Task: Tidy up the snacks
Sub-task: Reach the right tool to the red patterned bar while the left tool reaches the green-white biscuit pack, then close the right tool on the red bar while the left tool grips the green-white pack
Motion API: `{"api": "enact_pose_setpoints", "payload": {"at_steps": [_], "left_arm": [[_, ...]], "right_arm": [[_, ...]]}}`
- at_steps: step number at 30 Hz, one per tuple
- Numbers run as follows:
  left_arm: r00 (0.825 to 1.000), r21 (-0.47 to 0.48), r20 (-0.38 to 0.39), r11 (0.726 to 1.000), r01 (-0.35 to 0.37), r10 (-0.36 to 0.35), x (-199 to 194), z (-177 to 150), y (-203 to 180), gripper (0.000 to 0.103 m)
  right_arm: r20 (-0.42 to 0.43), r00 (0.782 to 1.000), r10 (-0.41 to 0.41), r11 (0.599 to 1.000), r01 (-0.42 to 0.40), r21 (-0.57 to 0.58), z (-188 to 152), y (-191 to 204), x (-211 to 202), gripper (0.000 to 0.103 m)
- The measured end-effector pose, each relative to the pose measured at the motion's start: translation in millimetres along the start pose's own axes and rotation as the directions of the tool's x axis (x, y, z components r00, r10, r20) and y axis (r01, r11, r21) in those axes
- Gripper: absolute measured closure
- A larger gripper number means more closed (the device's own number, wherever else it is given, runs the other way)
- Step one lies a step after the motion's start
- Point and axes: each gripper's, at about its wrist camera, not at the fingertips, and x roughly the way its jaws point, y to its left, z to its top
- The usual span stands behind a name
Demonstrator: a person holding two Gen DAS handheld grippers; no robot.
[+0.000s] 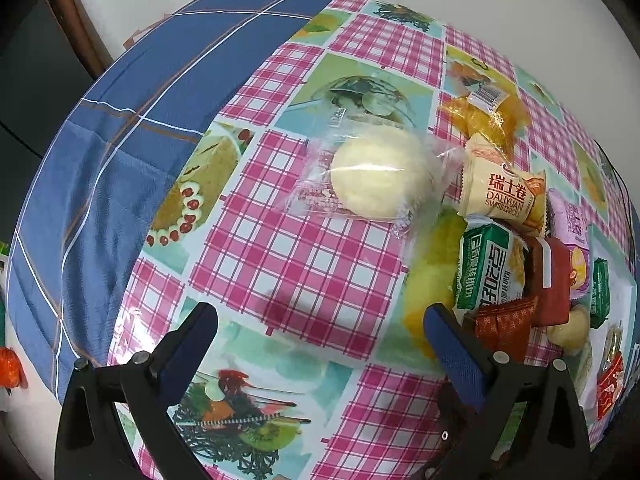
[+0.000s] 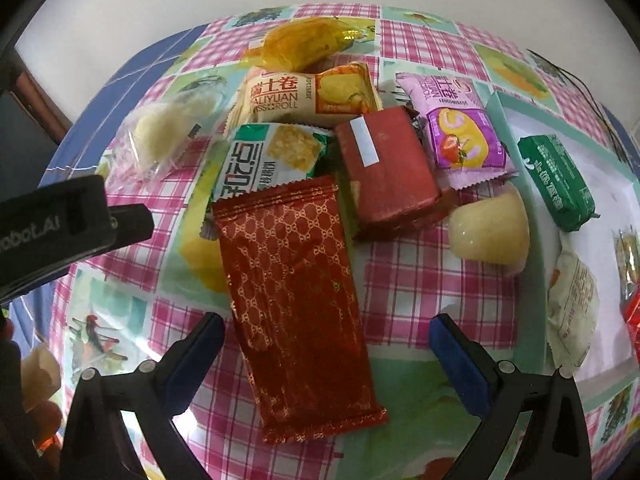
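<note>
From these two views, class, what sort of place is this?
Probably a home: a table under a glossy pink-checked food-print tablecloth, a blue plaid quilted bedcover beside it, and mixed wrapped snacks such as a cream Swiss-roll packet.

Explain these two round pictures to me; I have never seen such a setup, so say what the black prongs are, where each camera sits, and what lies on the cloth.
No robot here: a person holds one pair of tongs in each hand, with a fisheye camera on each looking forward along its fingers. One view shows the left tongs, open over the checked tablecloth near a pale bun in clear wrap. The other shows the right tongs, open around, not gripping, a long red packet. Behind it lie a Swiss roll pack, a purple pack and more snacks. Nothing is held.
</note>
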Motion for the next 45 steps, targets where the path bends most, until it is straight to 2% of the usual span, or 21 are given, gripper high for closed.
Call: {"api": "enact_pose_setpoints", "payload": {"at_steps": [3,5,8,13,18,25,32,36,39,41,45], "left_arm": [[1.0,0.003,0.004,1.0,0.004,-0.004,-2,1,-1,0.0],[1.0,0.0,0.009,1.0,0.008,-0.008,-3,2,-1,0.0],[1.0,-0.006,0.02,1.0,0.013,-0.013,-6,4,-2,0.0],[0.998,0.01,0.032,0.999,0.047,-0.047,-10,6,-9,0.0],[0.994,0.06,0.045,0.994,0.094,-0.097,-13,6,-27,0.0],[0.993,0.186,0.052,0.978,0.096,-0.107,-12,4,-64,0.001],[0.995,0.244,0.067,0.968,0.06,-0.078,-4,4,-92,0.001],[0.993,0.257,0.064,0.963,0.079,-0.098,-1,4,-103,0.001],[0.994,0.28,0.071,0.958,0.061,-0.084,3,3,-112,0.012],[0.994,0.297,0.079,0.954,0.044,-0.07,5,3,-117,0.028],[0.995,0.311,0.063,0.949,0.054,-0.077,8,0,-119,0.051]], "right_arm": [[0.007,0.999,-0.033,0.999,0.033,0.001,2,-2,0,0.01],[0.018,0.999,-0.047,0.999,0.047,0.008,4,-7,-3,0.026],[0.021,0.999,-0.029,0.999,0.028,0.026,6,-16,-7,0.043],[0.016,1.0,-0.004,1.0,0.003,0.019,9,-20,-9,0.053],[0.011,1.0,0.029,0.999,-0.03,0.04,12,-28,-12,0.054],[0.019,0.999,0.028,0.996,-0.029,0.082,11,-49,-20,0.054],[0.019,0.999,0.026,0.994,-0.028,0.108,10,-68,-25,0.054],[0.024,0.999,0.027,0.993,-0.029,0.112,11,-72,-27,0.054],[0.022,0.999,0.035,0.993,-0.037,0.115,10,-73,-28,0.054],[0.021,0.999,0.034,0.993,-0.037,0.113,10,-72,-28,0.054],[0.019,0.999,0.037,0.993,-0.039,0.114,10,-73,-27,0.054]]}}
